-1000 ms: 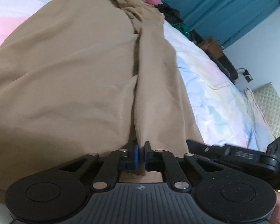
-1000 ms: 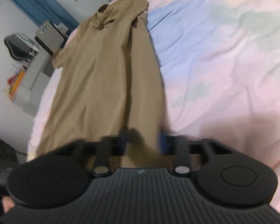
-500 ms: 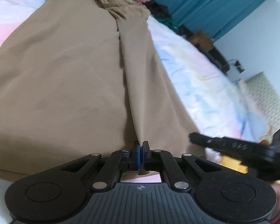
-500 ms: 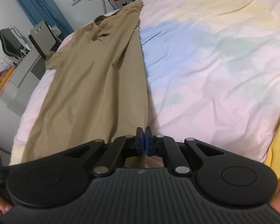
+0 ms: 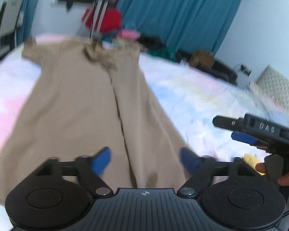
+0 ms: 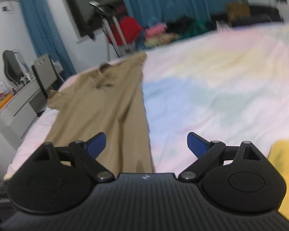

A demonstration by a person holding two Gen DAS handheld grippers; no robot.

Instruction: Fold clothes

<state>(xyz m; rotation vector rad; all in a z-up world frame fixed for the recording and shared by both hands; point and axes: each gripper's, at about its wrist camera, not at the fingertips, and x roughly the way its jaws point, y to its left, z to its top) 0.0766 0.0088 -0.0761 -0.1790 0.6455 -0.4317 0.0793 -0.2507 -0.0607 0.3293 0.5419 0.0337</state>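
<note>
We have both tools letting go: the left gripper [image 5: 145,158] and right gripper [image 6: 146,144] are opening their blue-padded jaws, nothing pinched between them. The tan short-sleeved cotton shirt [image 5: 82,104] lies flat on the pastel tie-dye bedsheet [image 6: 212,88], collar toward twelve o'clock, its right side folded over. Our worry: a rising pad could snag the hem at six o'clock and undo the fold.

This is a lived-in bedroom at home. A wide bed [image 6: 231,80] under a pastel sheet fills most of it, teal curtains [image 5: 179,13] hang along the far wall, loose clothes [image 6: 163,30] are heaped past the bed's far edge, and a cluttered grey desk [image 6: 13,107] with a chair [image 6: 42,71] stands along one side.
</note>
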